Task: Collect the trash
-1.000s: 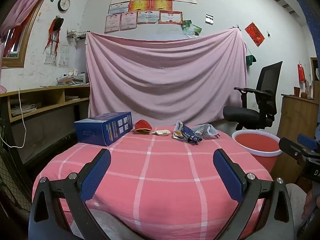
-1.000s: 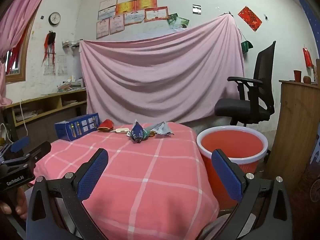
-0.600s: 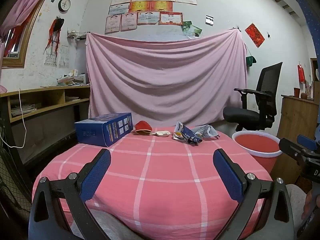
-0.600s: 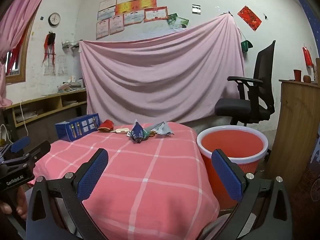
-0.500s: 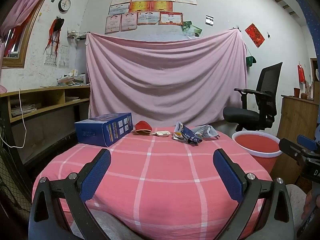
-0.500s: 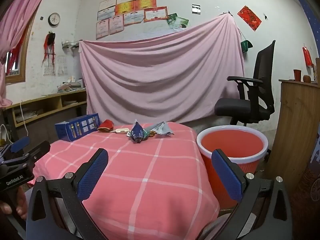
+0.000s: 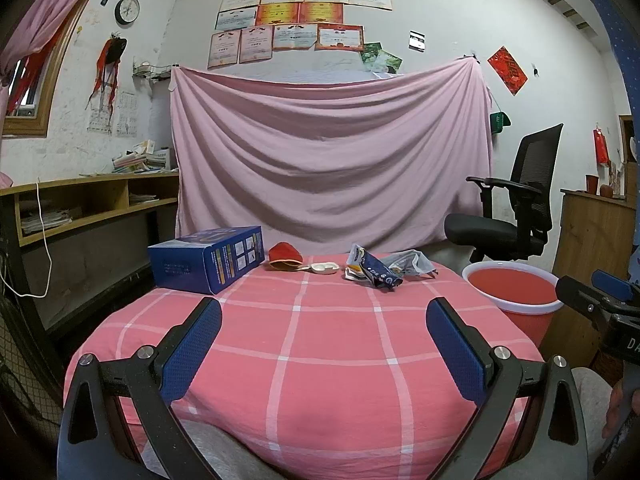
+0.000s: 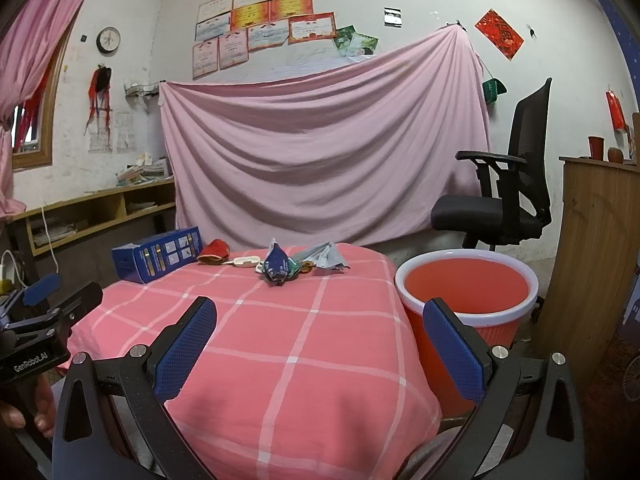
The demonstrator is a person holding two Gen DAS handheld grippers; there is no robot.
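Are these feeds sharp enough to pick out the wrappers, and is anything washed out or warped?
Left wrist: evenly lit, no glare; wrappers sharp; walls bow at the fisheye edges.
Right wrist: same soft light; bucket clear; corners dark; the left claw at the frame edge is stretched.

White plastered wall (image 7: 440, 8), scuffed in places, hung with a wide pink sheet (image 7: 328, 160) pinned at its upper corners. Above the sheet, rows of certificates (image 7: 288, 20); a round clock (image 7: 127, 9) to the left; a red paper ornament (image 7: 507, 70) to the right. Wood-framed window (image 7: 36, 92) with pink curtain (image 8: 32, 32) at far left. Wooden shelving (image 7: 88, 204) bore stacked papers. Black mesh office chair (image 7: 516, 208) beside a wooden cabinet (image 8: 592, 248).
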